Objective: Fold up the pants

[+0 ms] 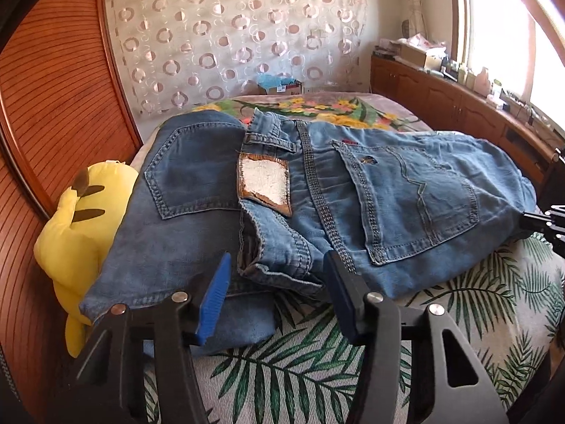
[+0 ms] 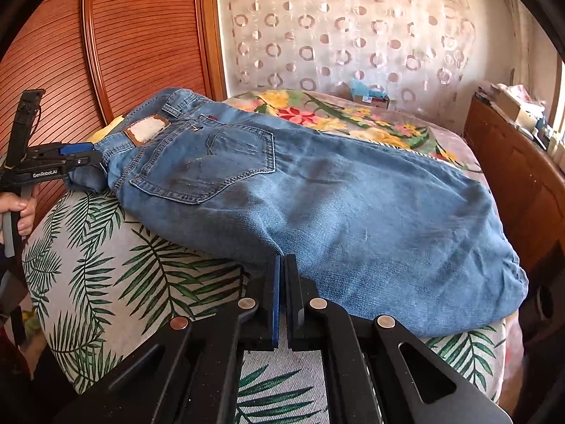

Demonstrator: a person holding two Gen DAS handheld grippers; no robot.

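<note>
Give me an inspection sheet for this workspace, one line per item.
Surface: bed with palm-leaf cover.
Job's things: jeans lying back pockets up, waistband bunched.
Clutter: yellow plush toy beside the jeans.
Grippers: left tongs open around the waistband edge; right tongs shut at the jeans' near edge, cloth between them not discernible.
Cables: nothing seen.
Surroundings: wooden headboard, circle-patterned curtain, cluttered wooden cabinet, window.

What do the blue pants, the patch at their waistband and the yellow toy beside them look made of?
Blue pants: faded denim, with visible twill weave and contrast stitching. Waistband patch: probably leather, a brown stitched border with a worn white centre. Yellow toy: seemingly soft plush fabric, matte and puffy with wrinkled seams.
</note>
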